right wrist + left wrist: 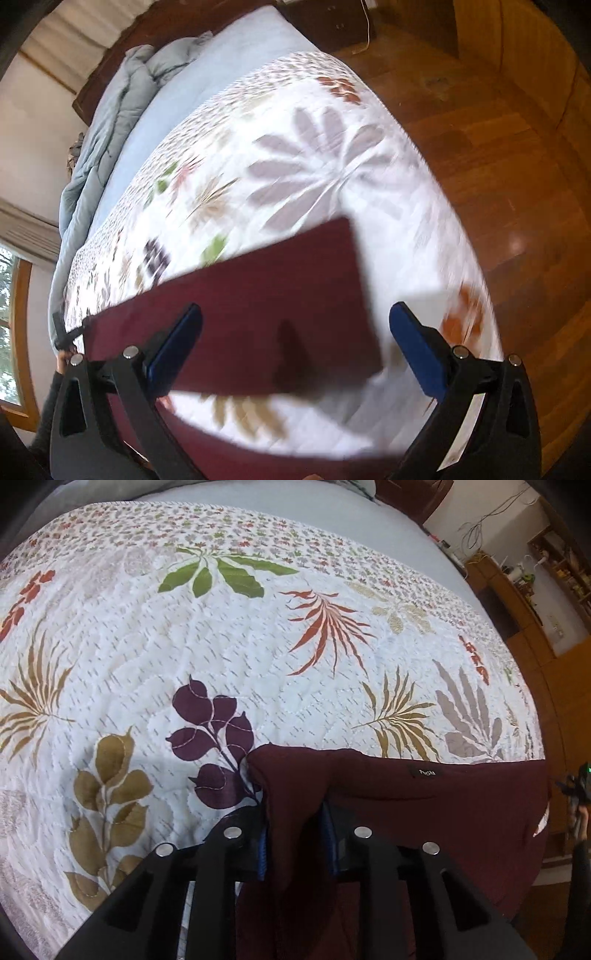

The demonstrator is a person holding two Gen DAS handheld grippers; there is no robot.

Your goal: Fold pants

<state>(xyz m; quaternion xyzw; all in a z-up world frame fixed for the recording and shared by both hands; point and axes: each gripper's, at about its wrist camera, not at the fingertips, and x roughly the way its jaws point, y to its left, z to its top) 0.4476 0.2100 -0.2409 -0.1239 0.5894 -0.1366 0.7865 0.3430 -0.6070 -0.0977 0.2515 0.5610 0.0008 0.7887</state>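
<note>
The maroon pants point(424, 812) lie on a floral quilt, a small black label showing near their top edge. My left gripper point(297, 834) is shut on a bunched fold of the pants at their left end, the cloth pinched between the blue pads. In the right wrist view the pants point(266, 314) show as a long flat maroon strip across the quilt. My right gripper point(295, 332) is open and empty, held above that strip with its blue fingers point(417, 350) wide apart. The right view is motion-blurred.
The white floral quilt point(258, 646) covers a bed with a pale blue sheet point(207, 85) and a crumpled grey-blue duvet point(110, 122) at the head. Wooden floor point(498, 166) lies beyond the bed's edge. Wooden shelves point(535, 590) stand at the right.
</note>
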